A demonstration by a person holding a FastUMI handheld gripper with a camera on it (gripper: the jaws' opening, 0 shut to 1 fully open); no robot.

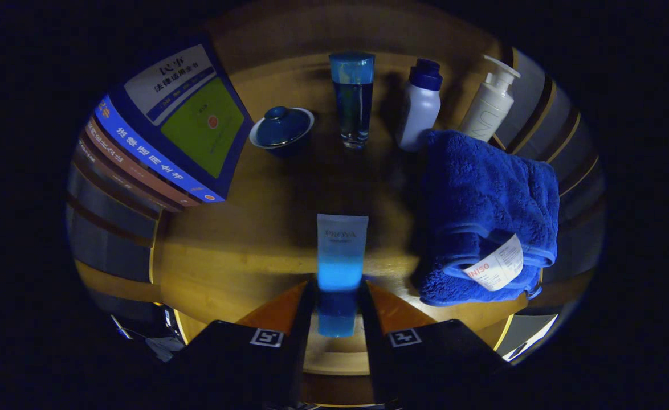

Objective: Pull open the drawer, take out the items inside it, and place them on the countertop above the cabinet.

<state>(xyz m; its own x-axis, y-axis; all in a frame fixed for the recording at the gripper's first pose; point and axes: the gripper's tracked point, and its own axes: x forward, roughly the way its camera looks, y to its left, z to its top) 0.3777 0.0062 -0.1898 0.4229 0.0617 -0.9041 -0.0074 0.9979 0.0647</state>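
Note:
A pale tube with a blue lower end (341, 250) stands between my fingers, and my gripper (338, 302) is shut on its blue cap end. The tube hangs over the wooden countertop (237, 250), its flat sealed end pointing away from me. I cannot tell whether the tube touches the wood. Beyond it on the countertop stand a tall clear blue-capped bottle (352, 99), a white bottle with a dark blue cap (420, 105) and a white pump bottle (489, 102). A small blue lidded cup (281, 130) sits left of the tall bottle.
A folded blue towel (485, 213) with a white tag lies just right of the tube. A stack of books (169, 128) lies to the left, beyond the fingers. Bare wood stretches left of the tube and between it and the bottles.

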